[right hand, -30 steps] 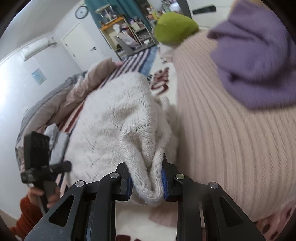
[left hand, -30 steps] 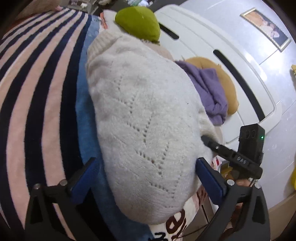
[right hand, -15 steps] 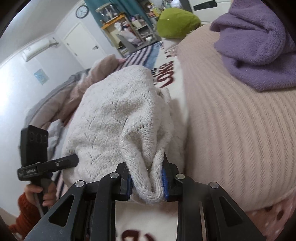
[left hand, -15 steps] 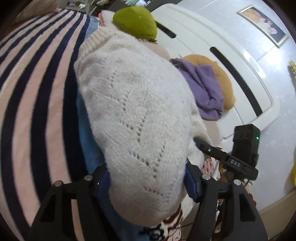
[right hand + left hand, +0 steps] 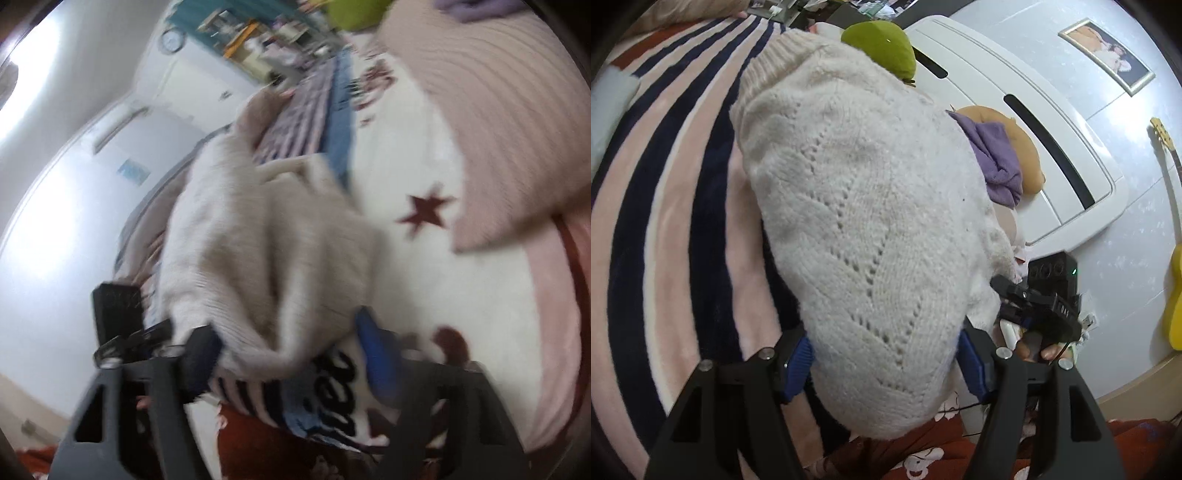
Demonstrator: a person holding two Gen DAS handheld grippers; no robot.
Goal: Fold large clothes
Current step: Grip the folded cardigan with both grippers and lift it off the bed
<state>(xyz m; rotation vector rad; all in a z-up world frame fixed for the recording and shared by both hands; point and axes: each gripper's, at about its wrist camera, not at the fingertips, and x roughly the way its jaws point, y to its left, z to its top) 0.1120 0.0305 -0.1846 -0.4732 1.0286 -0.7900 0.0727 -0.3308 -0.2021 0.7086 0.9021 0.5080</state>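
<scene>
Cream knit fills the middle of the left wrist view: the sweater (image 5: 857, 206) lies folded in a long mound running from the upper centre of the frame down to the bottom centre, over a striped blanket (image 5: 665, 206) in pink, navy and white on the left half. The left gripper (image 5: 886, 350) sits at the bottom of the frame, its 2 blue-padded fingers pressed against either side of the sweater's near end, gripping the thick fold between them. At the lower right the right gripper (image 5: 1049, 306) shows as a black body with a green light, beside the sweater's edge. A green cushion (image 5: 882, 48) sits at the top centre, and a purple cloth (image 5: 997, 162) lies on a tan pillow (image 5: 1027, 147) at the right

The right wrist view is blurred. The sweater (image 5: 266, 243) spreads from the centre to the lower centre, and its edge hangs between the spread fingers of the right gripper (image 5: 288, 354), which stand apart with the knit loose between them. A pink ribbed pillow (image 5: 498, 122) takes the upper right, above a white blanket with a red star (image 5: 424, 210)
</scene>
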